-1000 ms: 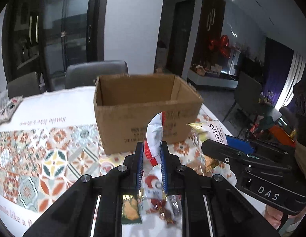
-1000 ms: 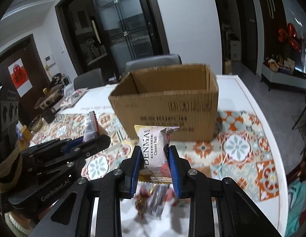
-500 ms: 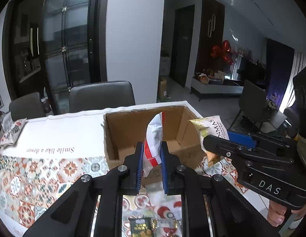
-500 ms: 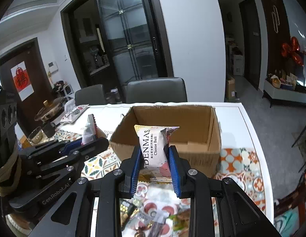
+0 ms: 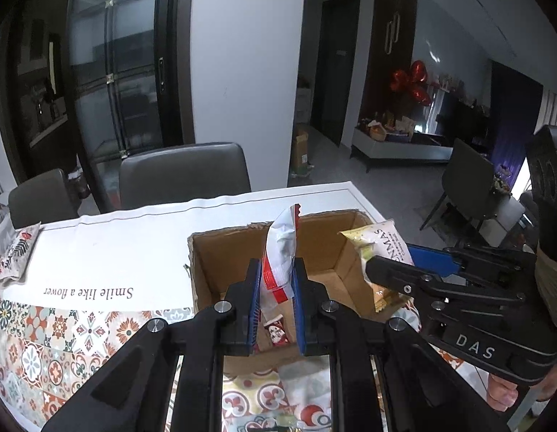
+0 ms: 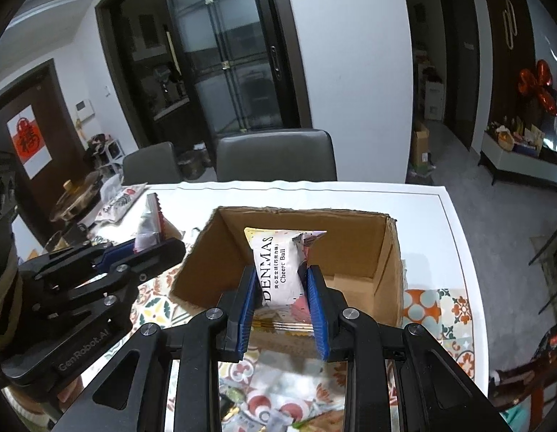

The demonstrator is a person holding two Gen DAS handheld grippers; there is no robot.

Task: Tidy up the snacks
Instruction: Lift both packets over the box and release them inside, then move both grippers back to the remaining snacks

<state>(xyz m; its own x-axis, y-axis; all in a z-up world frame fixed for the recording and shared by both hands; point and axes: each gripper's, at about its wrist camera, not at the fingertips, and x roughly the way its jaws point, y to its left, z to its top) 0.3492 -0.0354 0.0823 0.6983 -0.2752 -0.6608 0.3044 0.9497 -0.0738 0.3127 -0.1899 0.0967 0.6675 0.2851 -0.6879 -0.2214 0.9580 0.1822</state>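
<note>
Over the open cardboard box (image 6: 382, 252), the left gripper (image 5: 276, 280) pinched a red-and-white snack packet (image 5: 280, 252) while the right gripper (image 6: 282, 288) clamped a Denmas Cheese Ball packet (image 6: 278, 270).

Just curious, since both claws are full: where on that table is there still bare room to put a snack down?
Bare room: the white cloth strip between the cardboard box and the grey chairs, and the box floor. Crowded: the loose snack pile on the near side of the box.
</note>
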